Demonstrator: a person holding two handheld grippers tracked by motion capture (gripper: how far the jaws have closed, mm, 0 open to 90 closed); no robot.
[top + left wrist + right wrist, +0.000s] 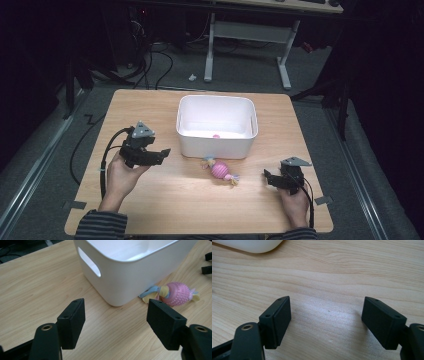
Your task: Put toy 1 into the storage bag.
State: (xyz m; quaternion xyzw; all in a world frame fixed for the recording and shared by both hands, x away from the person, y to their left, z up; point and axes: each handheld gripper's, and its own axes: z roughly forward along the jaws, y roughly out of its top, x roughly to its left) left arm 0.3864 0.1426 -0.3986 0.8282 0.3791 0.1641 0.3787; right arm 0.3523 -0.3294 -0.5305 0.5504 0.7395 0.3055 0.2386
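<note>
Looking down from the high view, we have the white bin [217, 125] at the table's [150, 200] centre, and the pink toy [220, 170] lies at six o'clock from it, just beside its front wall. Our left gripper [162, 151] sits at nine o'clock of the toy, the right gripper [266, 176] at three o'clock, each well apart from it; we judge they flank it ready for a pickup. A small pink thing [216, 136] rests inside the bin; what it is we cannot tell.

On to the left gripper view: jaws spread wide, nothing between them, aimed past the bin's corner [117, 290]. The toy [175, 293] is a nubbed pink ball with blue and yellow fabric tufts knotted at both ends, one tuft touching the bin.

Now the right gripper view: jaws spread too, empty, over bare wood [324, 315], the bin's edge [249, 246] at eleven o'clock.
</note>
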